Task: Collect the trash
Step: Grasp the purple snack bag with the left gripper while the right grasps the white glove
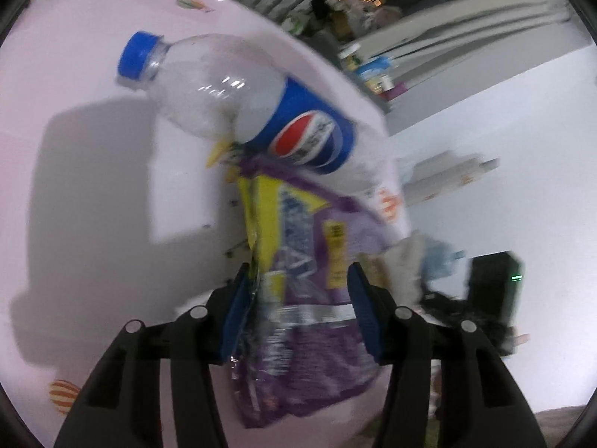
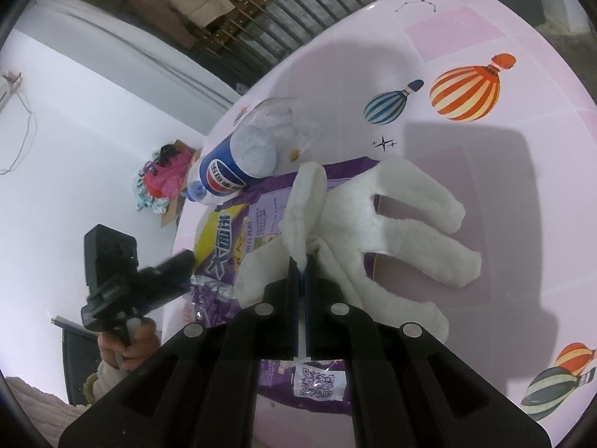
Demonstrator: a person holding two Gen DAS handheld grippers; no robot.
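An empty clear bottle (image 1: 242, 104) with a blue cap and a blue label lies on its side on the pink table (image 1: 93, 186). A crinkled purple and yellow wrapper (image 1: 298, 231) lies in front of it, reaching under my left gripper (image 1: 300, 280). That gripper is open and its blue pads straddle the wrapper. In the right wrist view my right gripper (image 2: 301, 265) is shut on a fold of a white fleece glove (image 2: 373, 224), which lies spread over the wrapper (image 2: 224, 246). The bottle (image 2: 238, 160) lies beyond the glove.
The table's edge (image 1: 395, 171) runs close to the bottle and wrapper, with white floor past it. A box of colourful clutter (image 2: 164, 179) sits on the floor. A person's hand (image 2: 127, 347) holds the left gripper's black body (image 2: 108, 257). Balloon prints (image 2: 466, 89) decorate the tablecloth.
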